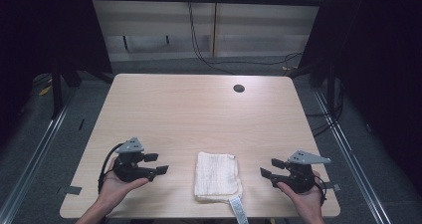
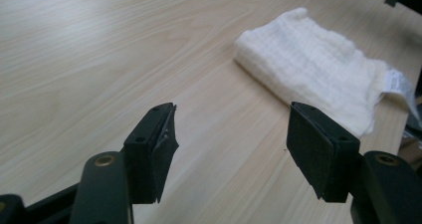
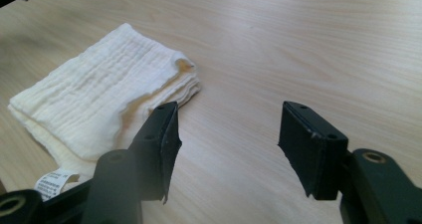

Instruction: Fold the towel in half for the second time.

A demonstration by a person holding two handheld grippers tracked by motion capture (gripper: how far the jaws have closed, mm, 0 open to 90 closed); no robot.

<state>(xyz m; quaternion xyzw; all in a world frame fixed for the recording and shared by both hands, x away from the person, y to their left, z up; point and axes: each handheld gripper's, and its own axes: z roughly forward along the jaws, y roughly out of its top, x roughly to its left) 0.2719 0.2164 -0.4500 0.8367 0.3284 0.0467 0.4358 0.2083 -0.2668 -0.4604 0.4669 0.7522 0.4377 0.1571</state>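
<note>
A folded white cloth (image 1: pixel 216 175) lies near the table's front edge, with a label (image 1: pixel 238 210) sticking out over the edge. The left gripper (image 1: pixel 157 164) is held to its left, jaws pointing right toward it, open with nothing between them. In the left gripper view the cloth (image 2: pixel 318 69) lies ahead and to the right of the gripper (image 2: pixel 231 152). On the other side of the cloth, the right gripper (image 1: pixel 271 167) points left and is open and empty. The right gripper view has the cloth (image 3: pixel 99 97) ahead at left, apart from the gripper (image 3: pixel 229 149).
The light wooden table (image 1: pixel 199 114) has a round cable hole (image 1: pixel 239 88) at the back right. Cables (image 1: pixel 199 45) run along the floor behind it. Metal rails (image 1: pixel 35 154) flank both sides, and dark curtains stand at left and right.
</note>
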